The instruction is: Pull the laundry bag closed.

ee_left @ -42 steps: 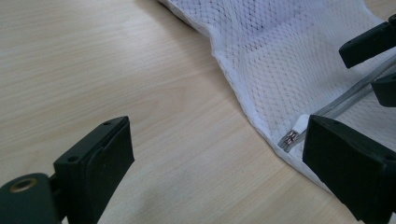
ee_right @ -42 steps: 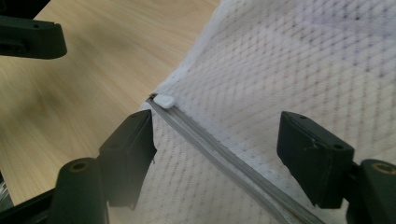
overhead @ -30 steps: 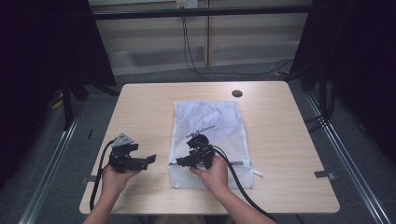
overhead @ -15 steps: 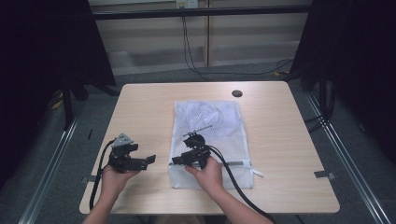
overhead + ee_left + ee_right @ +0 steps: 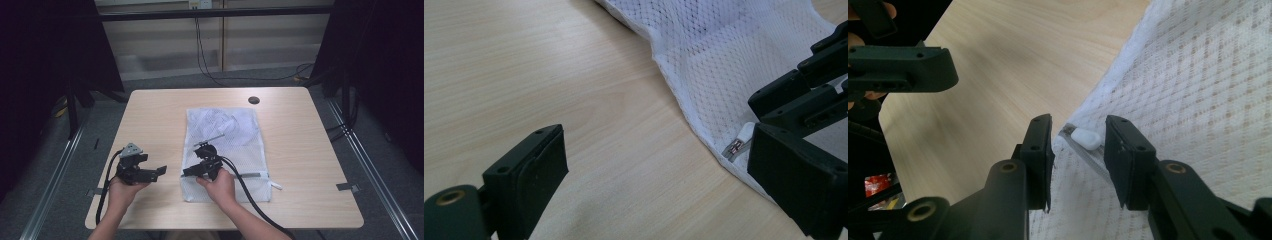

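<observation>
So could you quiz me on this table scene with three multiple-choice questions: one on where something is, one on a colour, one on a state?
1. Where does the zip pull lie?
A. Between the right gripper's jaws
B. By the round hole in the table
C. Under the left gripper

2. What colour is the mesh bag?
A. Red
B. White
C. Black

3. How do the left gripper's jaws stand?
A. Shut on the bag
B. Shut on a cable
C. Open, with nothing between them

Answers: 1 A, the right gripper view shows the white pull between the two jaws of the right gripper, which have just been closing but do not yet press on it. 2 B, the bag is white netting on the wooden table. 3 C, the left gripper has its jaws wide apart over bare wood.
</observation>
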Demonstrator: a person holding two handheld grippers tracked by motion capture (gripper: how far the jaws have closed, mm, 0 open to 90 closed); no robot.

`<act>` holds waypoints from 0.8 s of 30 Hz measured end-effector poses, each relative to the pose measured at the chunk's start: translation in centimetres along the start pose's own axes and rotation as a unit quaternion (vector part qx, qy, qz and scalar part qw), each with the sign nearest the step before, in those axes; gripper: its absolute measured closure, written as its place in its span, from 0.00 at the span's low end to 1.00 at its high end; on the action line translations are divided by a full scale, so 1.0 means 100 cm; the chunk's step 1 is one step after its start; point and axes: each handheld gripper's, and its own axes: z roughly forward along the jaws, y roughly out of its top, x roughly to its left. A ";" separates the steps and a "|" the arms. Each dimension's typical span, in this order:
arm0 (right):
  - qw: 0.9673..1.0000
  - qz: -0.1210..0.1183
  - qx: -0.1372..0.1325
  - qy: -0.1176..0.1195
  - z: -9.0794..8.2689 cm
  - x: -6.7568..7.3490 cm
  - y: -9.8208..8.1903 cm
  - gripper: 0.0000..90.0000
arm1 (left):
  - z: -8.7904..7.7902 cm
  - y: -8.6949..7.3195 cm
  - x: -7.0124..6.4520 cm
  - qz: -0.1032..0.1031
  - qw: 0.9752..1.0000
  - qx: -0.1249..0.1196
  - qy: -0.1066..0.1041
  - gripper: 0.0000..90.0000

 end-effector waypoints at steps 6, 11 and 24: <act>1.000 0.007 0.005 0.006 0.006 -0.002 0.002 0.71 | 0.002 0.000 0.000 0.000 1.000 0.001 0.001 0.10; 1.000 0.008 0.007 0.014 0.009 0.000 0.002 0.78 | 0.002 -0.001 -0.001 0.003 1.000 0.003 0.002 0.10; 1.000 0.016 0.018 0.017 0.015 0.001 0.004 0.87 | 0.003 -0.001 0.000 0.002 1.000 0.007 0.000 0.10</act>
